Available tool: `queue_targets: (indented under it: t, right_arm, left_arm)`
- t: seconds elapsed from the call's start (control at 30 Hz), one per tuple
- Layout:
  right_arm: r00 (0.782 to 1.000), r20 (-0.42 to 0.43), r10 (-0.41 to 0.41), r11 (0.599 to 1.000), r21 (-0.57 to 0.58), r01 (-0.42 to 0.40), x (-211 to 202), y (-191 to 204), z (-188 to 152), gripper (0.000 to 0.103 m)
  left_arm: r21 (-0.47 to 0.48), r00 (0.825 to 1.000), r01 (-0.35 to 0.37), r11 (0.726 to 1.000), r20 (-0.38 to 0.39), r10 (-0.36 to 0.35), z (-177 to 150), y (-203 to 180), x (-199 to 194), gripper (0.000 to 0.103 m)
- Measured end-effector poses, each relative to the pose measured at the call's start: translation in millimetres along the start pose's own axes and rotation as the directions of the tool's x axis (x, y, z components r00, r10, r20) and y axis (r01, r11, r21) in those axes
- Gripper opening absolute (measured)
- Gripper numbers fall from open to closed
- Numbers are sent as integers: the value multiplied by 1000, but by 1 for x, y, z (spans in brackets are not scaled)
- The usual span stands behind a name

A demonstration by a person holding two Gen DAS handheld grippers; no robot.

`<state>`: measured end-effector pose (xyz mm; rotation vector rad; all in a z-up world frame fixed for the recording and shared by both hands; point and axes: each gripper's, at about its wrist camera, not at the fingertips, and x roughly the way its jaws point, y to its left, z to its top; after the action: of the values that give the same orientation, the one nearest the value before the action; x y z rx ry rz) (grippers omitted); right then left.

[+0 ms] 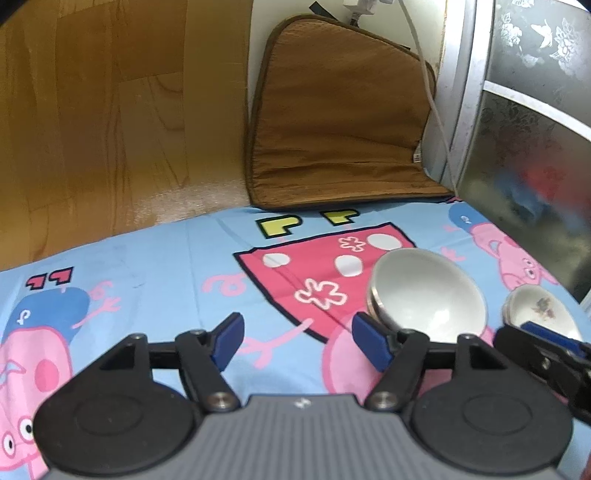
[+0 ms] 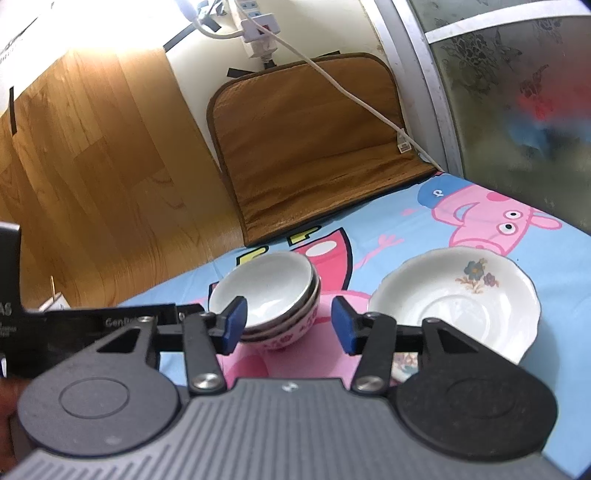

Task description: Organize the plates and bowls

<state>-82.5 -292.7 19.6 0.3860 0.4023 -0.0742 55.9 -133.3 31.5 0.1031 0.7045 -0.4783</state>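
Note:
A stack of white bowls [image 2: 271,299] stands on the blue cartoon cloth [image 2: 424,236]. It also shows in the left wrist view [image 1: 428,291]. To its right lies a white plate with a flower print [image 2: 454,299], seen small at the right of the left wrist view [image 1: 539,310]. My right gripper [image 2: 288,325] is open and empty, its jaws just in front of the bowl stack. My left gripper [image 1: 299,343] is open and empty over the cloth, left of the bowls. The right gripper shows at the lower right of the left wrist view [image 1: 554,354].
A brown cushion [image 1: 343,122] leans against the wall at the back of the cloth. A white cable [image 2: 354,92] hangs across it from a power strip [image 2: 255,26]. Wood-pattern panel [image 1: 92,129] stands to the left, a frosted glass door [image 2: 517,103] to the right.

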Motion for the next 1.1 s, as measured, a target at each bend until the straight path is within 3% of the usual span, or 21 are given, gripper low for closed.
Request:
queue_targets:
  t: [0.23,0.5,0.57,1.1]
  right_arm:
    - [998,46,-38,991,-127,44,-1,15,-26,53]
    - [996,41,-74,991,-104,78,10,6,-30,53]
    - [997,30,-66,993,-101,69,12,6,-29,53]
    - [999,0,-48,994,-102,47,19,10,-32,55]
  left_arm:
    - [-1,998,-66,998,-6,66,-12,11,11,67]
    - [-27,995,-101,995,-27,100,-22,23,26,67]
    - [-17,993,-114,993,-13,114,-24,23,27,74]
    - [-25,995,-102,994,8,103,-26,25,29,80]
